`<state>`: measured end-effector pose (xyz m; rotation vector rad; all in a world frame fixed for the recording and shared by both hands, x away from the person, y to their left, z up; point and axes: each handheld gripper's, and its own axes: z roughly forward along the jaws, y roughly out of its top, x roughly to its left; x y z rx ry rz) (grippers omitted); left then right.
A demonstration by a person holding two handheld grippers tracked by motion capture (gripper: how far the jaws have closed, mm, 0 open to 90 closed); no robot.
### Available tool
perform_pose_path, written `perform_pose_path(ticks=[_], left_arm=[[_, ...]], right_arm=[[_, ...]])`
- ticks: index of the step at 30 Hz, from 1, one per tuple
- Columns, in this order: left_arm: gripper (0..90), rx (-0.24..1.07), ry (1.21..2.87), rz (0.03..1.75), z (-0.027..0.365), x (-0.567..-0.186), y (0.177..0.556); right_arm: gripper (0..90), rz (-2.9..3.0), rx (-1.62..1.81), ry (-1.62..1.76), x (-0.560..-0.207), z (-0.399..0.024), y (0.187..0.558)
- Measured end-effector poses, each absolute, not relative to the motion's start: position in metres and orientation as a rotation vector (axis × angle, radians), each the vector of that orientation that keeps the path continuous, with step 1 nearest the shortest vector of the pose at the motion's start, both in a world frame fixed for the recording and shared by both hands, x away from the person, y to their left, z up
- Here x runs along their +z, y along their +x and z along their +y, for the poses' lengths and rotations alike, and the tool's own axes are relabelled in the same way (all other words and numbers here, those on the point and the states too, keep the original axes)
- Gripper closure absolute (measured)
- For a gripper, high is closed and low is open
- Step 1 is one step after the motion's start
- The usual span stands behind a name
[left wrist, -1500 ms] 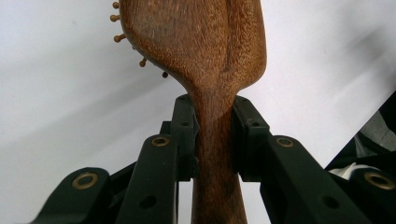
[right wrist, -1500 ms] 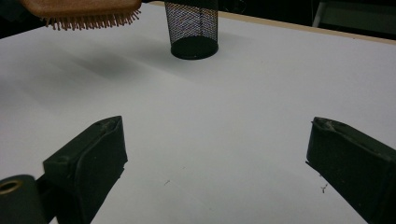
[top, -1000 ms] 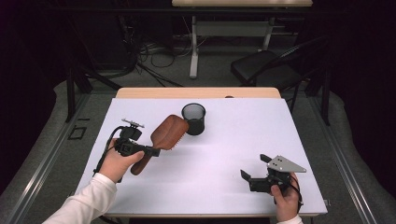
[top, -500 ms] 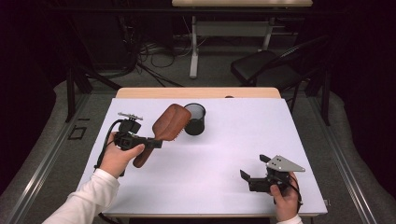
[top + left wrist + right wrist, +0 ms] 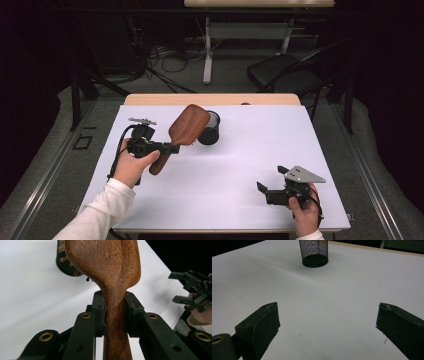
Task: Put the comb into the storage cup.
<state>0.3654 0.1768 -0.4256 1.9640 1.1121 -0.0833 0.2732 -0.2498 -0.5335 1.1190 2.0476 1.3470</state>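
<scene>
Gripping a wooden brush [image 5: 187, 127] by the neck of its handle, the left tongs [image 5: 172, 148] hold it lifted off the white table [image 5: 240, 160], both pads pressed against the wood in the left gripper view, where the brush [image 5: 110, 270] rises between them with its bristled face turned away. From above, the brush head tilts up and toward the far side, overlapping a black mesh cup [image 5: 210, 129] that stands upright near the table's far edge. The right tongs [image 5: 267, 187] sit low over the near right part of the table, well apart from the brush, jaws spread wide with nothing between them; their own view looks across bare table to the cup [image 5: 313, 252]
</scene>
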Motion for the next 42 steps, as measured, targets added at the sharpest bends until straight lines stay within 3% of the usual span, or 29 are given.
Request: perform_pose_path(ticks=[25,42], left_arm=[[74.3,-0.121,1.862,0.983,0.154,-0.425,0.38],[74.3,-0.126,1.852,0.944,0.142,-0.42,0.381]], right_arm=[[0.0,2.141,1.31,1.256,-0.518,-0.226,0.301],[0.0,2.234,1.295,1.225,-0.473,-0.206,0.33]])
